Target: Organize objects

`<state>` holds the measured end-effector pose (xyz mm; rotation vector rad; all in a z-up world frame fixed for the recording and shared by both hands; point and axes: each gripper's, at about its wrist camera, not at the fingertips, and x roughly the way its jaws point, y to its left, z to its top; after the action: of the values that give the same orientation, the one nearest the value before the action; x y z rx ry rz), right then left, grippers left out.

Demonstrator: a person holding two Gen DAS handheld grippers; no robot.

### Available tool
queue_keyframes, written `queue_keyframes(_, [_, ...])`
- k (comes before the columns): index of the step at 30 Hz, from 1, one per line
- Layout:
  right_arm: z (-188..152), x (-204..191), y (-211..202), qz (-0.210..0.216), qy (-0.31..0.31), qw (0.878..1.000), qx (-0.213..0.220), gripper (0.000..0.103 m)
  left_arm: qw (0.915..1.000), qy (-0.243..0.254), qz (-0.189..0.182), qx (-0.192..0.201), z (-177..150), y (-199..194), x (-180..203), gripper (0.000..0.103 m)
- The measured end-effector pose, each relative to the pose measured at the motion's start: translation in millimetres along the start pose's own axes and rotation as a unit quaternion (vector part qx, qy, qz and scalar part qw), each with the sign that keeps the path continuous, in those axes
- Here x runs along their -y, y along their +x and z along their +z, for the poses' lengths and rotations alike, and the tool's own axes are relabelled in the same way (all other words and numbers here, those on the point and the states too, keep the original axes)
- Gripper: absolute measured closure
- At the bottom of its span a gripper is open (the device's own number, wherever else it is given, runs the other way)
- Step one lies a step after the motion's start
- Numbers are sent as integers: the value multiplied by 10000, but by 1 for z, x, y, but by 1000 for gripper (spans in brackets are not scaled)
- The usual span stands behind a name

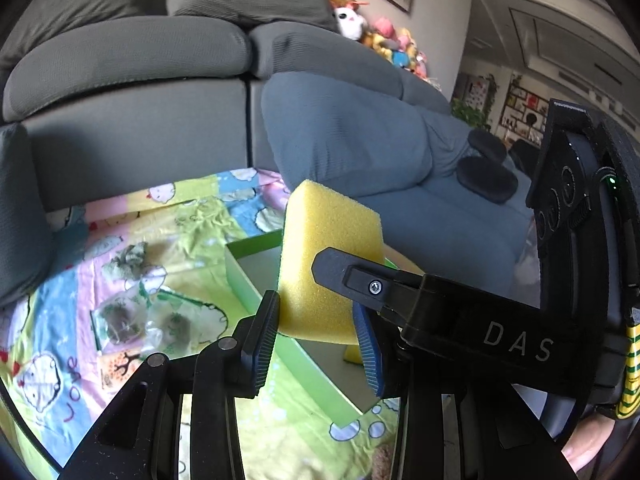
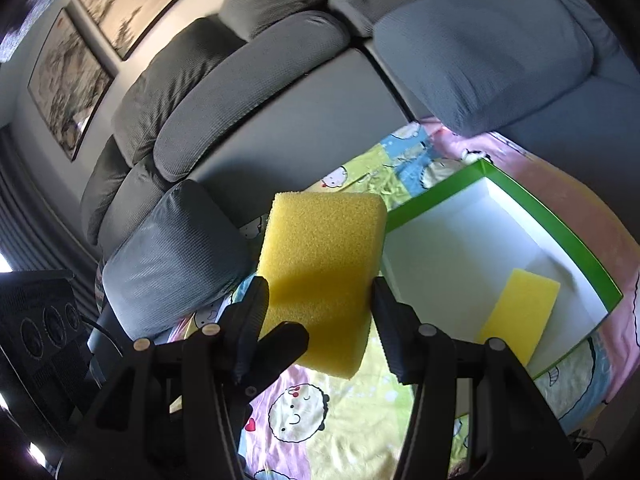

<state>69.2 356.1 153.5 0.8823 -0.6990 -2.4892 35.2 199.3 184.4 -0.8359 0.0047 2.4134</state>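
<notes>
The right claw [image 2: 320, 320] is closed on a yellow sponge [image 2: 320, 276], also touched by the left claw [image 1: 316, 336]. Whether the left claw grips cannot be told. A second sponge [image 2: 520, 312] lies inside the green-rimmed box [image 2: 560, 224].

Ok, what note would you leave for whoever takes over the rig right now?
Left gripper and right gripper: the jaws of both are closed on the same held sponge, in the air near the green box; it looks like a handover.
Second sponge lies inside the box.
Done: one sponge boxed.
Left: release one gripper and set the held sponge in the box; the clear packets on the blanket are probably next.
</notes>
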Motion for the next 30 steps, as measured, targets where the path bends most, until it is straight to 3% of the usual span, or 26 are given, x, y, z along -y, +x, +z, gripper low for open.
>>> queue_keyframes(15, [10,63,-11,-250,768,9967,39,50,9978,430,-323,-389,6,54,38,64])
queue_keyframes(30, [13,96,18,-822,1218,9884,-387,50,9936,74,-669,-902,-7,98,27,64])
